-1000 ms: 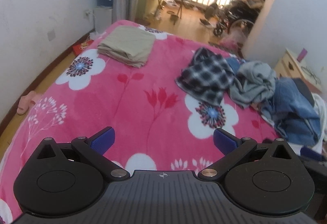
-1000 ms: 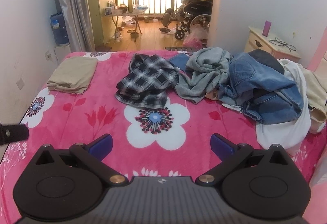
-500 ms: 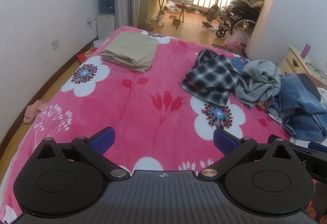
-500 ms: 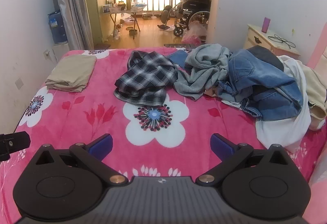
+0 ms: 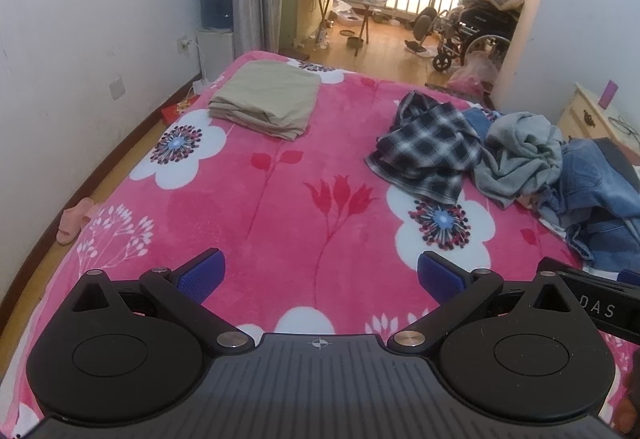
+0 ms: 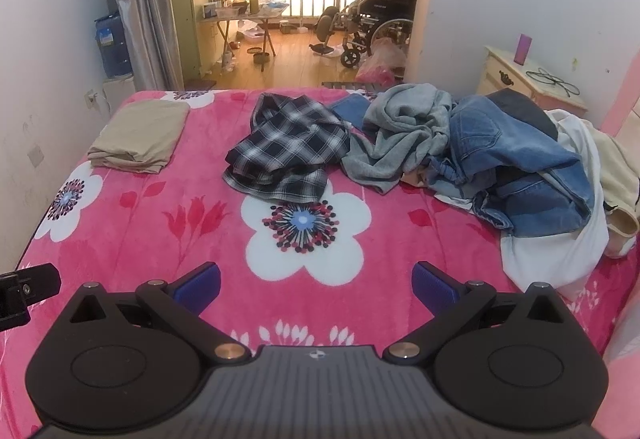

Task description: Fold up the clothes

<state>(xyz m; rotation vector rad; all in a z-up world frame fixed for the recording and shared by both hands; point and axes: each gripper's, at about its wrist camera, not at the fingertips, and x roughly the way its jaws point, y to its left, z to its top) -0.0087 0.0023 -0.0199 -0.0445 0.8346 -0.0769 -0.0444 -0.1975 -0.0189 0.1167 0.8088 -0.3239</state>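
Both the left gripper (image 5: 319,275) and the right gripper (image 6: 316,281) hang wide and empty above the near, bare stretch of the pink floral blanket (image 6: 160,239), which I judge is kept free as the folding space, with the finished beige folded garment (image 6: 140,137) set apart at the far left corner and the unfolded pile kept to the right. The plaid shirt (image 6: 286,151) lies nearest that space, touching the grey sweatshirt (image 6: 400,135) and, beyond it, the jeans (image 6: 516,159). Only the right view shows the white garment (image 6: 560,251) and cream one under the jeans, while only the left view shows the pink slipper (image 5: 74,219) on the floor.
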